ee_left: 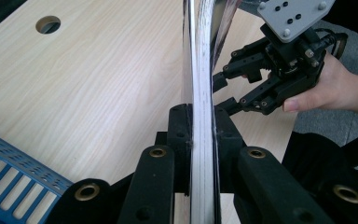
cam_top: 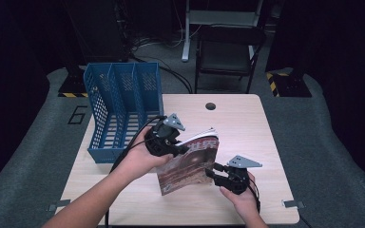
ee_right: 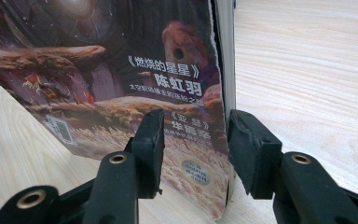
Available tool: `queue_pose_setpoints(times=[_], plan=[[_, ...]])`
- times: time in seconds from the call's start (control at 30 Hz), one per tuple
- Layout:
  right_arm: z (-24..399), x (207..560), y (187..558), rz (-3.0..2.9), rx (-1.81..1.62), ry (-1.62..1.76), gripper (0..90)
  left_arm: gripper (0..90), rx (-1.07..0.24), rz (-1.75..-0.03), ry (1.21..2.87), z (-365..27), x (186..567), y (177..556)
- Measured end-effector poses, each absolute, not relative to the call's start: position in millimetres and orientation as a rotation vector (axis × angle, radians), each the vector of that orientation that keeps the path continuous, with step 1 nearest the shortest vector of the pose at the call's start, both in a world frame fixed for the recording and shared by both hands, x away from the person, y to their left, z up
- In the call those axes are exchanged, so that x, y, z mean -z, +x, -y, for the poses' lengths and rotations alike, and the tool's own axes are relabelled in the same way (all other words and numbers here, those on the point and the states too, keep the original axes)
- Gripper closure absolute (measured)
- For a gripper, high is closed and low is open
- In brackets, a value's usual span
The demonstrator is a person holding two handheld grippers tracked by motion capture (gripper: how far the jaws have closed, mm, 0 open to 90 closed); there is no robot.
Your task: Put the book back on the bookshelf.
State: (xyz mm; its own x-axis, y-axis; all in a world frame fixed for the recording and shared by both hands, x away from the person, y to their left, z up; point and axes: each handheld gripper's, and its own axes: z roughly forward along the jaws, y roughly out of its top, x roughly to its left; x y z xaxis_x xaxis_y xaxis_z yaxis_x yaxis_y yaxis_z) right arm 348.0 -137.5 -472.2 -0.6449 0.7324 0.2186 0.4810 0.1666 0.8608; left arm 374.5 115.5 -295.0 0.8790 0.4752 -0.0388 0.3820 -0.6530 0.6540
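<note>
1. Now the left gripper (cam_top: 178,148) is clamped on the magazine (cam_top: 190,164), holding it upright on edge near the table's (cam_top: 247,128) front middle.
2. The right gripper (cam_top: 214,171) straddles its edge, jaws apart, not pressing.
3. Next move, likely: carry it to the blue file rack (cam_top: 123,109) at the left edge.

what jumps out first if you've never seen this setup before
A magazine with a dark, reddish cover stands on edge in the middle of the wooden table, held between two hand-held grippers. The left gripper is clamped on its page edges, while the right gripper straddles its lower corner, jaws apart. To the left, a blue file rack stands on the table's corner.
</note>
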Motion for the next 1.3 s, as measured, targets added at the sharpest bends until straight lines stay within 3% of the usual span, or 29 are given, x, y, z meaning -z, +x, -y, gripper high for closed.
queue_pose_setpoints(times=[1.3], plan=[[138.0, 475.4, 351.1, -2.217, -1.467, 1.189, 57.4, 83.0, -0.155, -0.618, 2.423, -113.9, 296.7, 376.0]])
